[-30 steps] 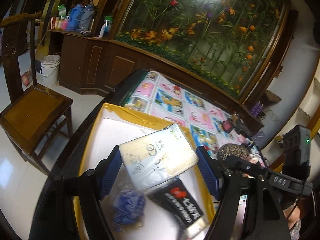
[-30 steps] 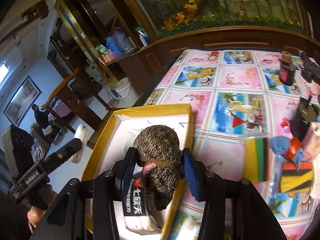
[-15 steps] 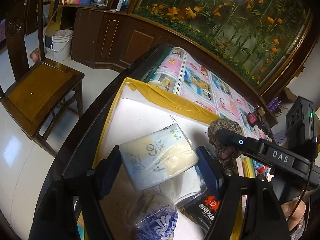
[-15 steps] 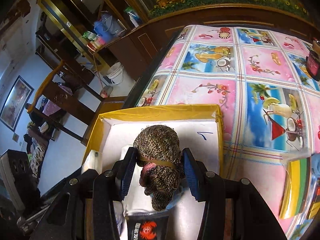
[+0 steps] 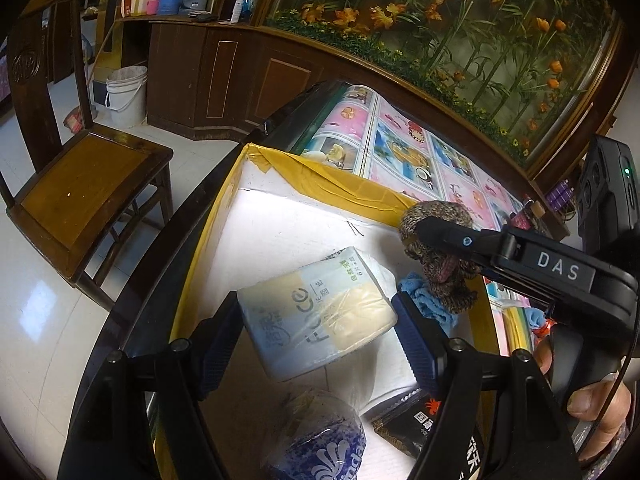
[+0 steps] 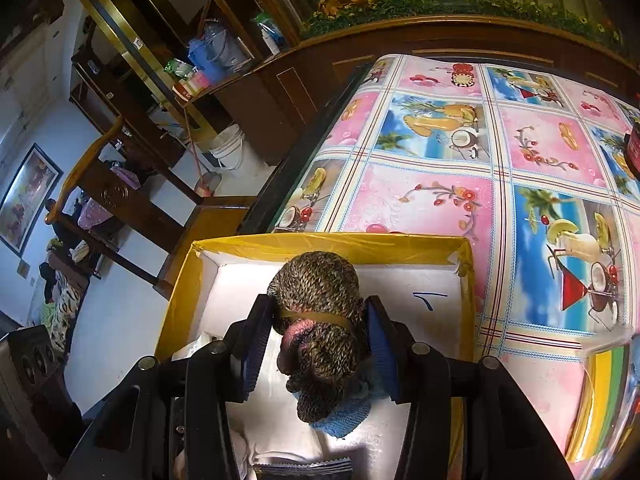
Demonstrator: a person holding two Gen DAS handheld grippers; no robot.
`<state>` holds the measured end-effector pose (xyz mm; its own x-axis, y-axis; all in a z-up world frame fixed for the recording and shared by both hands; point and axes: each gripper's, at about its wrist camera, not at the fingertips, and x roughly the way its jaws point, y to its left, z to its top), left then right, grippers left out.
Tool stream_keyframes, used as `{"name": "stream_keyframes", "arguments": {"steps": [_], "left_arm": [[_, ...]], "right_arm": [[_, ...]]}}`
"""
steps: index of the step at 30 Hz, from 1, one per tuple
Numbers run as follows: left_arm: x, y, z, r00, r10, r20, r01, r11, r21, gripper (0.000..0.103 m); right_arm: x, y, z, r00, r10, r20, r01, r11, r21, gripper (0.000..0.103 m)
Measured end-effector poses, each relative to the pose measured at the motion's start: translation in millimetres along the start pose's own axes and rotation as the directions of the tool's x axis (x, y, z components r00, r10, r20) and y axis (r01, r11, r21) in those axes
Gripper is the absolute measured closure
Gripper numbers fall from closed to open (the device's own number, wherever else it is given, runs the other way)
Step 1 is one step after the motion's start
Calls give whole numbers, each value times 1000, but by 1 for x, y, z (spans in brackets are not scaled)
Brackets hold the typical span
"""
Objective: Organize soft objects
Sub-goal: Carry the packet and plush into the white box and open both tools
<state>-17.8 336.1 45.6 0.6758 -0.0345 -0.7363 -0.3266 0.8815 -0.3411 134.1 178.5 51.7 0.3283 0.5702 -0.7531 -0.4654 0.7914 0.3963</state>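
My left gripper (image 5: 316, 324) is shut on a white and yellow tissue pack (image 5: 316, 312), held over the yellow-rimmed white box (image 5: 320, 178). My right gripper (image 6: 318, 344) is shut on a brown knitted sock bundle (image 6: 320, 328), also over the box (image 6: 328, 242); the bundle shows in the left wrist view (image 5: 438, 248) at the box's right side. A blue cloth (image 5: 424, 300) lies in the box under the bundle. A blue patterned wrapped roll (image 5: 320, 448) and a black packet (image 5: 436, 432) lie in the box's near end.
The box sits at the edge of a table with a colourful fruit-print cloth (image 6: 480, 160). A wooden chair (image 5: 80, 184) and a white bucket (image 5: 126, 96) stand on the floor to the left. A striped sponge (image 6: 600, 392) lies on the table at right.
Both grippers have moved forward over the box, each keeping its load. The sock bundle now hangs above a blue cloth inside the box.
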Motion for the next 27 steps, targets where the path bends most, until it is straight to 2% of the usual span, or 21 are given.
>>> {"name": "stream_keyframes", "arguments": {"steps": [10, 14, 18, 23, 27], "left_arm": [[0, -5, -3, 1000, 10, 0, -10, 1000, 28, 28], [-2, -7, -5, 1000, 2, 9, -3, 1000, 30, 19], [-7, -9, -7, 1000, -8, 16, 7, 1000, 26, 19], [-26, -20, -14, 998, -34, 56, 32, 999, 33, 19], [-41, -40, -20, 994, -57, 91, 51, 997, 66, 19]], "right_arm": [[-10, -7, -2, 1000, 26, 18, -26, 1000, 9, 51], [-23, -9, -8, 999, 32, 33, -32, 999, -1, 45], [-36, -10, -20, 999, 31, 29, -30, 999, -31, 44], [-71, -7, -41, 992, -19, 124, 32, 994, -107, 44], [-97, -20, -59, 983, -40, 182, 59, 993, -102, 45]]}}
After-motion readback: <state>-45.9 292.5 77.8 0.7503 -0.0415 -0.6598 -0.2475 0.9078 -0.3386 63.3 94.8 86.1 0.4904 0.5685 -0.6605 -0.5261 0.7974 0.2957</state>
